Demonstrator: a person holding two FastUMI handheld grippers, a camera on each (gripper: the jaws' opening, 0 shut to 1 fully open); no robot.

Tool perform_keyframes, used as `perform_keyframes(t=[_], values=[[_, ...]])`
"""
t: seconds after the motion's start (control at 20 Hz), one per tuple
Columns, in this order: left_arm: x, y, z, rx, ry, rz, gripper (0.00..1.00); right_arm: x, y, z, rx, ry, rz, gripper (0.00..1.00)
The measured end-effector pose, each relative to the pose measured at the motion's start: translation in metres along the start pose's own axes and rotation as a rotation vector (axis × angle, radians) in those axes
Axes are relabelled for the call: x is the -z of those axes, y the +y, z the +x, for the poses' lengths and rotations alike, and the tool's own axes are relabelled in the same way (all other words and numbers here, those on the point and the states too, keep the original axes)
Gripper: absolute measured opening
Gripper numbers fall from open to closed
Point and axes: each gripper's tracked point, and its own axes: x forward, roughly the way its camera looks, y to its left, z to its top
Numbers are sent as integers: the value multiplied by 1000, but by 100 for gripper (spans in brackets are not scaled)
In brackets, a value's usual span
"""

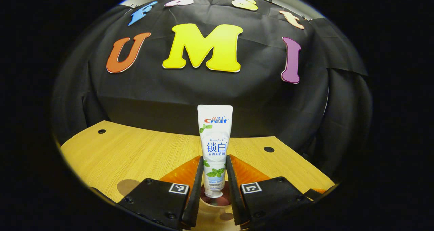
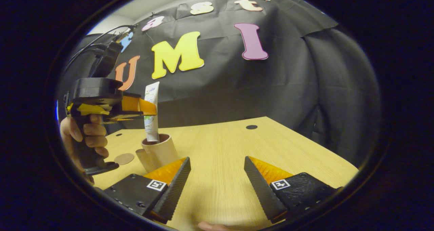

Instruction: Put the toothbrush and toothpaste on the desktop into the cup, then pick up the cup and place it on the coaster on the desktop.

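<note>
Black cloth backs a pale wood-grain desktop (image 1: 142, 149) with small dark holes in it. Left gripper (image 1: 214, 176): both fingers clenched on the lower body of the white plastic toothpaste tube (image 1: 214, 146), held upright, cap end down, crimped end up. From the right gripper view the same tube (image 2: 151, 112) stands between those fingers with its lower end just inside the mouth of the tan cylindrical cup with a dark red inside (image 2: 159, 151), which sits on the desktop directly under them. A hand (image 2: 86, 136) wraps the left gripper's handle. Right gripper (image 2: 217, 180): fingers spread wide, nothing between them, bare wood ahead; the cup lies off to their left. A flat round brown coaster (image 2: 124, 158) lies on the desk just beyond the cup's left side, apart from it. Toothbrush: cannot place it; a pale shape against the cup's left wall is unclear. Judgement: the step in hand is lowering the tube into the cup. Keep it vertical and centred over the mouth, sink it until the cap nears the bottom, then release gently so the light cup does not tip; the free right gripper could steady the cup wall. Writing: the tube carries a blue and red brand logo, a smaller script line, large blue Chinese characters and green mint leaves; square black-and-white markers sit on the finger mounts.
</note>
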Motion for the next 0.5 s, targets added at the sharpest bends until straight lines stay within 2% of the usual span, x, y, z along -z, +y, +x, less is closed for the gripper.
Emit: perform_keyframes(t=[0.3, 0.45, 0.5], values=[[8, 4, -3, -4, 36, -4, 43, -1, 1, -5, 0, -6, -38, 96], [-8, -4, -13, 31, -17, -17, 48, -4, 2, -9, 9, -10, -48, 96], [-14, -5, -18, 48, -32, -23, 55, -4, 5, -10, 6, -9, -50, 96]])
